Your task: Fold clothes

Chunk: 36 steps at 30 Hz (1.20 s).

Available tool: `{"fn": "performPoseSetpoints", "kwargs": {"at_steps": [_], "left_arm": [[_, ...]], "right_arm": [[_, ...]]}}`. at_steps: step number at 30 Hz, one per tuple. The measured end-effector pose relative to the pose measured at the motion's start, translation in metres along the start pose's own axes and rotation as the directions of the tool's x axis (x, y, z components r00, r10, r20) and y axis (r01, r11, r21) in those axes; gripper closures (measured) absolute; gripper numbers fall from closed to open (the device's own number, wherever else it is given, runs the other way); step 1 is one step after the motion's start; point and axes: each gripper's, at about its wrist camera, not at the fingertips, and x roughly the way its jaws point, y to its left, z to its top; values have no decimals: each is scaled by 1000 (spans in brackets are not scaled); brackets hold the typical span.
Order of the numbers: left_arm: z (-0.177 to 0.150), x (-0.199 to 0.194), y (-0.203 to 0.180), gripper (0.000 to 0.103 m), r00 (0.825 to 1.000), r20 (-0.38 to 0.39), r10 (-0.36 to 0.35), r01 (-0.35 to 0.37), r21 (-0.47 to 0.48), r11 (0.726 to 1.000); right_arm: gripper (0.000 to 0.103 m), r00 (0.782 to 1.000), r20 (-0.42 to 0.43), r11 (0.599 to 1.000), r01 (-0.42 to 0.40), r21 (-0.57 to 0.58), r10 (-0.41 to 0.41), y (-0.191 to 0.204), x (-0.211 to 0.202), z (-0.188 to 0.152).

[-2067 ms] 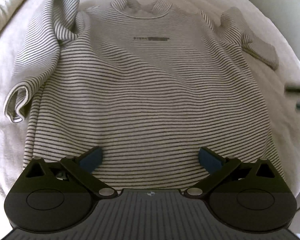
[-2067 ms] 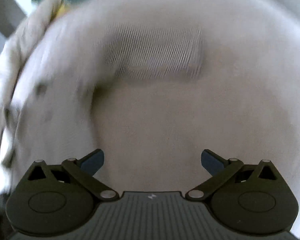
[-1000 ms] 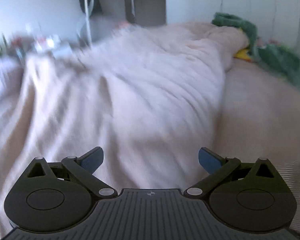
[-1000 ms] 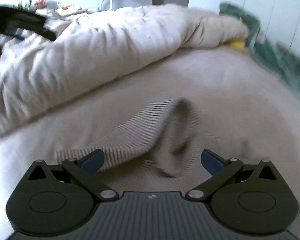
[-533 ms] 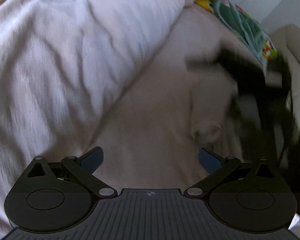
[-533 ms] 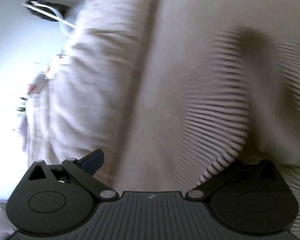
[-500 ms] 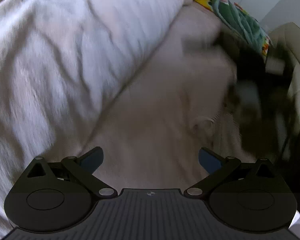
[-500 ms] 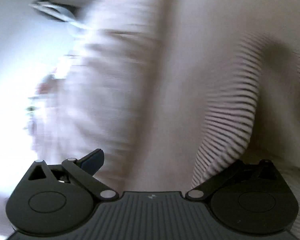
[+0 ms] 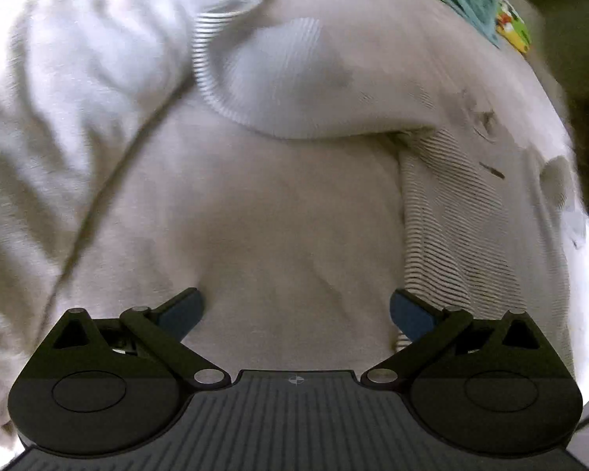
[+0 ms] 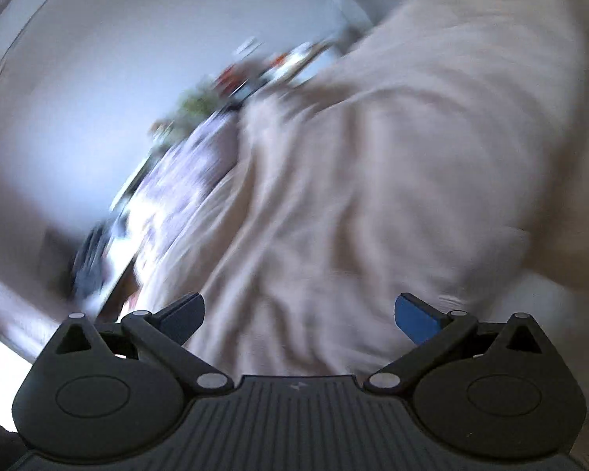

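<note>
The striped T-shirt (image 9: pixel 443 212) lies on the beige bed sheet (image 9: pixel 278 219) in the left wrist view. Its body fills the right side. One sleeve (image 9: pixel 278 78) is lifted and folded over toward the top centre. My left gripper (image 9: pixel 296 314) is open above the sheet just left of the shirt's side edge, with its right finger (image 9: pixel 412 316) close to the hem. In the right wrist view my right gripper (image 10: pixel 300 316) is open and holds nothing. It points at the bunched duvet (image 10: pixel 392 180). No part of the shirt shows in that blurred view.
A rumpled duvet (image 9: pixel 70 110) lies along the left of the bed. A green patterned cloth (image 9: pixel 479 4) sits at the far right corner. A cluttered bedside surface (image 10: pixel 231 78) and a pale wall (image 10: pixel 98 78) show in the right wrist view.
Both grippers have swung fast. The left one turned back from the duvet to the shirt's left side. The right one left the striped sleeve and now faces the duvet and wall.
</note>
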Motion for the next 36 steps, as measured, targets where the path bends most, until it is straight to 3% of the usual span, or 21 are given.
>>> {"fn": "performPoseSetpoints", "kwargs": {"at_steps": [2,4,6,8,10,12,13,15,17,19,21,22,24,26,27,31,34,36], "left_arm": [[7,6,-8,0,1000,12,-27,27,-17,999],[15,11,-17,0,998,25,-54,54,-33,998],[24,17,-31,0,996,45,-83,85,-44,995],[32,22,-59,0,992,63,-106,107,-5,994],[39,28,-98,0,988,76,-132,126,76,989],[45,41,-142,0,984,72,-164,150,169,974],[48,47,-164,0,982,69,-178,160,215,963],[47,58,-210,0,981,63,-185,158,302,940],[38,71,-254,1,981,59,-184,147,390,909],[29,83,-293,5,976,55,-211,163,461,872],[19,93,-320,24,967,19,-254,213,482,850],[15,97,-329,37,961,-8,-276,247,476,844],[7,107,-348,37,945,-61,-322,313,457,833],[6,122,-355,36,923,-92,-374,380,376,845],[6,130,-357,35,920,-90,-381,388,330,860],[20,156,-362,27,958,12,-288,281,174,944],[30,176,-368,10,969,78,-233,227,84,970],[29,184,-375,8,973,120,-195,189,60,980]], "right_arm": [[0,987,75,987,133,93,-141,-34,-50,-15],[0,943,135,941,274,200,-303,-70,-105,-35],[0,861,167,851,410,328,-480,-108,-162,-64],[0,755,161,723,510,465,-636,-142,-215,-101],[0,632,123,568,572,591,-765,-172,-268,-138],[2,543,105,470,596,651,-833,-192,-315,-171],[6,515,106,448,604,660,-850,-201,-336,-183],[28,490,100,427,621,657,-866,-218,-361,-199],[44,477,93,415,633,654,-874,-232,-372,-208],[50,466,107,414,630,657,-878,-247,-386,-214],[53,459,130,420,615,668,-879,-265,-399,-218],[54,474,144,437,595,675,-869,-274,-404,-221],[54,504,173,470,555,686,-846,-291,-414,-226],[54,546,181,503,525,686,-818,-308,-420,-228],[55,569,184,520,510,685,-801,-317,-422,-231],[57,629,208,581,473,662,-749,-331,-427,-235],[58,661,227,622,454,638,-715,-334,-430,-231],[58,675,234,639,446,627,-700,-338,-431,-229]]}}
